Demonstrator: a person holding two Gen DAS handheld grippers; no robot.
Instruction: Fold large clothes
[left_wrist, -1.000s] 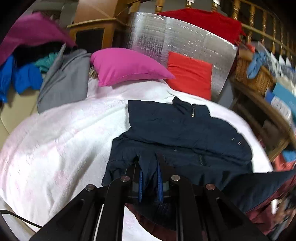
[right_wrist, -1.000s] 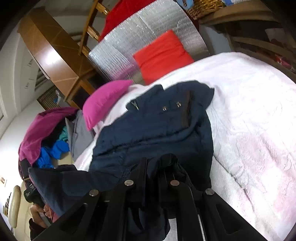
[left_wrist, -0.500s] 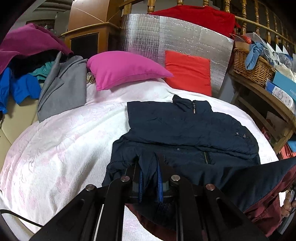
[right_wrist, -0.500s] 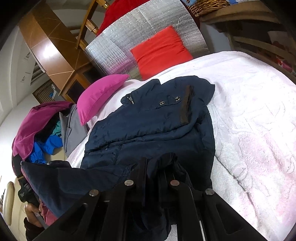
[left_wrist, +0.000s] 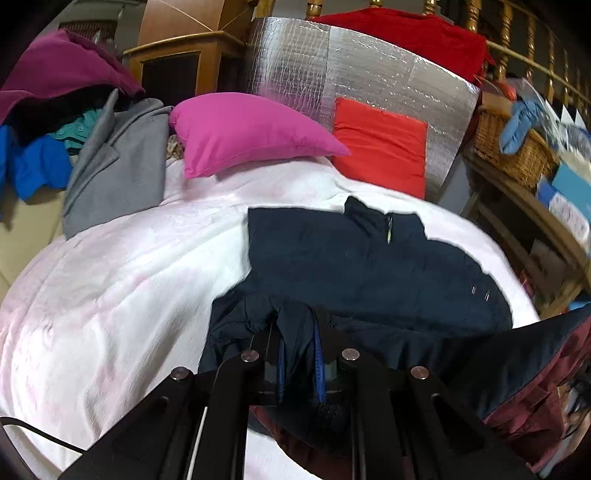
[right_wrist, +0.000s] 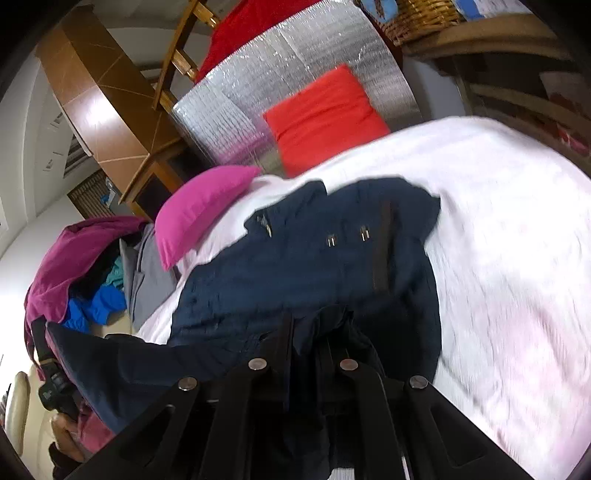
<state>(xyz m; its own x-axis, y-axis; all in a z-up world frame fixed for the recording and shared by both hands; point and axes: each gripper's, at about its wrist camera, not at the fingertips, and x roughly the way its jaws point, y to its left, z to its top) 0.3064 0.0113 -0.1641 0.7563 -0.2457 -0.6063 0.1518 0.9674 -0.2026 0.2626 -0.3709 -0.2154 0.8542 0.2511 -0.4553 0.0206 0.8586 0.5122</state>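
A dark navy jacket (left_wrist: 369, 266) lies spread on the white bed cover (left_wrist: 110, 295), collar toward the pillows. In the left wrist view my left gripper (left_wrist: 299, 332) is shut on a bunched fold of the jacket's near hem, lifted off the cover. In the right wrist view the same jacket (right_wrist: 314, 258) shows its snaps and a dark placket. My right gripper (right_wrist: 314, 328) is shut on the hem too, and the cloth hangs in a band between the two grippers toward the lower left.
A pink pillow (left_wrist: 243, 129) and a red cushion (left_wrist: 380, 144) lean on a silver foil panel (left_wrist: 332, 74) at the bed's head. A grey coat (left_wrist: 114, 162) and piled clothes lie at far left. A wicker basket (left_wrist: 513, 147) sits on wooden shelves at right.
Both grippers have moved forward toward the pillows with the hem held in them. The jacket's lower part has bunched up closer to the collar, and the pillows look nearer.
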